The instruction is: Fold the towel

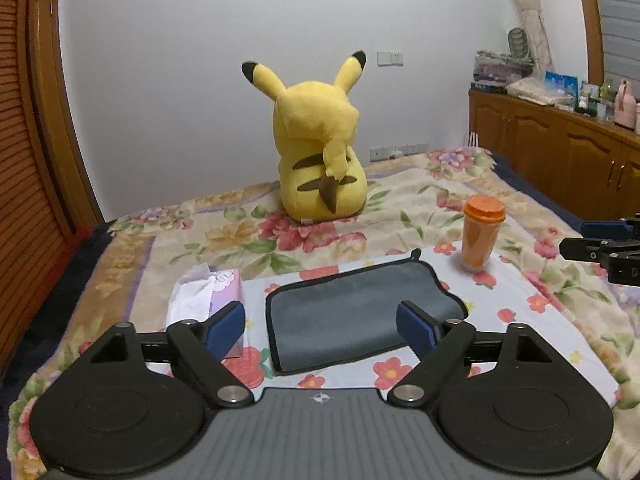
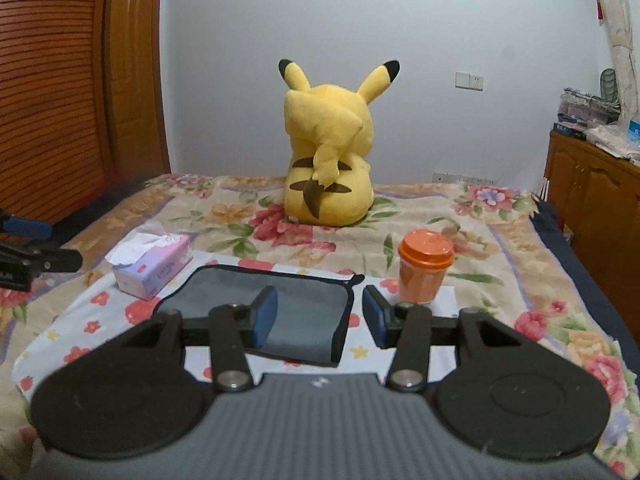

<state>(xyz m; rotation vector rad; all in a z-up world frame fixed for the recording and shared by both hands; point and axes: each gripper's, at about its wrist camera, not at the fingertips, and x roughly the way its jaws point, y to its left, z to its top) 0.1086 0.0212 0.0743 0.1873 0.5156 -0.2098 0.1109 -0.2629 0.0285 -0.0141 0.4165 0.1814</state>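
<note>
A grey towel [image 1: 352,312] with a black border lies folded on a flowered cloth on the bed; it also shows in the right wrist view [image 2: 304,312]. My left gripper [image 1: 320,328] is open above the towel's near part, its blue pads spread wide and holding nothing. My right gripper [image 2: 319,316] is open and empty over the towel's right edge. Each gripper appears at the edge of the other's view: the right one [image 1: 600,248] and the left one [image 2: 28,248].
A tissue box [image 1: 216,292] stands left of the towel. An orange lidded cup [image 1: 480,236] stands at its far right. A yellow plush toy [image 1: 320,152] sits behind. Wooden cabinets [image 1: 560,148] line the right, a wooden door [image 1: 32,140] the left.
</note>
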